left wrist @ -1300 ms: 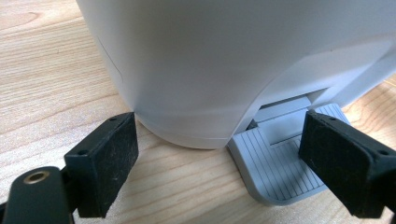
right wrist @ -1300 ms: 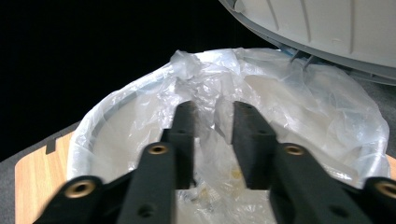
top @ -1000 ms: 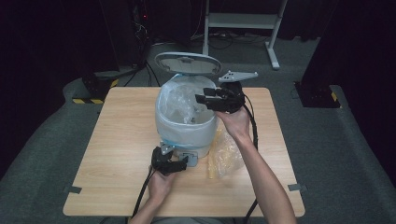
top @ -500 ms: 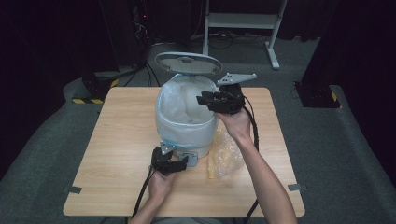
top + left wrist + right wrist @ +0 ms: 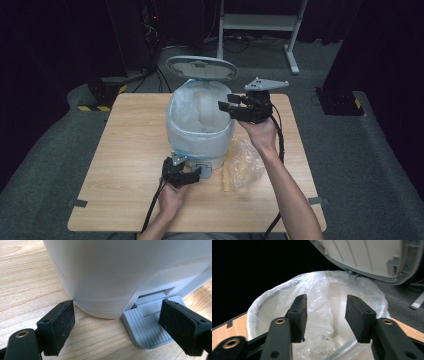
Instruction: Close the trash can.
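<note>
The right gripper [image 5: 231, 106] has pulled back to the bin's [image 5: 200, 137] rim, jaws apart and empty over the liner [image 5: 322, 312]. The left gripper [image 5: 187, 175], jaws apart, pins the pedal [image 5: 147, 327]; lid [image 5: 201, 68] up. A drop looks done; a crumpled bag [image 5: 243, 164] waits on the worktop [image 5: 125, 150].

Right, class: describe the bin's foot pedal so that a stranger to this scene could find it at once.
Find the pale bin with the raised lid on the wooden table. At its base on the person's side, beside the left gripper, a flat grey pedal juts out. Its ribbed top sets it apart.
</note>
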A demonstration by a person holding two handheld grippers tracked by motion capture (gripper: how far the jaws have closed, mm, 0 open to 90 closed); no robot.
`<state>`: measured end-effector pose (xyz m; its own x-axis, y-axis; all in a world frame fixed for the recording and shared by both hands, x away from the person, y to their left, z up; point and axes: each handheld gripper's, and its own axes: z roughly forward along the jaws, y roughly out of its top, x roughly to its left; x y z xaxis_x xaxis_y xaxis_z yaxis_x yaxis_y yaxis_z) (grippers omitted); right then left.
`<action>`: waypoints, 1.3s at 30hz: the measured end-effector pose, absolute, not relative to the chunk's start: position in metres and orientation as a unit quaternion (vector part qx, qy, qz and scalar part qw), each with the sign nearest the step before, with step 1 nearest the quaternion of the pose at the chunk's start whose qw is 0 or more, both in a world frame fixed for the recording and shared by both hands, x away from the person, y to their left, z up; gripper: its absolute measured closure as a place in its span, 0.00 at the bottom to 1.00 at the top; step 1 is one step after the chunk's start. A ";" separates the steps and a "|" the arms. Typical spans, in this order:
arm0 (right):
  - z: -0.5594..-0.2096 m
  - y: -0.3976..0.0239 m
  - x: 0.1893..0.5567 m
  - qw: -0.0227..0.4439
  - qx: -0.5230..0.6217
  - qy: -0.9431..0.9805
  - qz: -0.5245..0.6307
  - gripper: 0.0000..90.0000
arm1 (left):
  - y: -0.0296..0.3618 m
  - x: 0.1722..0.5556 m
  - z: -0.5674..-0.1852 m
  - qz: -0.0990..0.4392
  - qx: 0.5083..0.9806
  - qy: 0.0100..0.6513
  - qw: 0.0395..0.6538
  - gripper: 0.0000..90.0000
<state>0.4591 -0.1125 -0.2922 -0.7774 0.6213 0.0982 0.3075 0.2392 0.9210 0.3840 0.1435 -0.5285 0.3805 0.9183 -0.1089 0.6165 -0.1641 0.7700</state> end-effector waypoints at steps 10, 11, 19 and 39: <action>-0.295 -0.123 0.456 0.156 0.309 0.764 0.544 0.53 | 0.143 0.384 -0.529 0.197 0.737 0.520 0.383 0.15; -0.295 -0.124 0.455 0.156 0.310 0.764 0.545 0.53 | 0.144 0.384 -0.529 0.197 0.737 0.520 0.383 0.15; -0.295 -0.129 0.451 0.158 0.306 0.759 0.552 0.52 | 0.143 0.384 -0.529 0.198 0.737 0.521 0.384 0.15; -0.297 -0.144 0.432 0.182 0.302 0.743 0.569 0.49 | 0.143 0.384 -0.528 0.203 0.737 0.519 0.383 0.15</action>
<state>0.4322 -0.1436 -0.2966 -0.7514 0.6557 0.0743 0.2424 0.1695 0.9553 0.3838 0.1431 -0.5284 0.3790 0.9201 -0.0991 0.6095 -0.1676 0.7749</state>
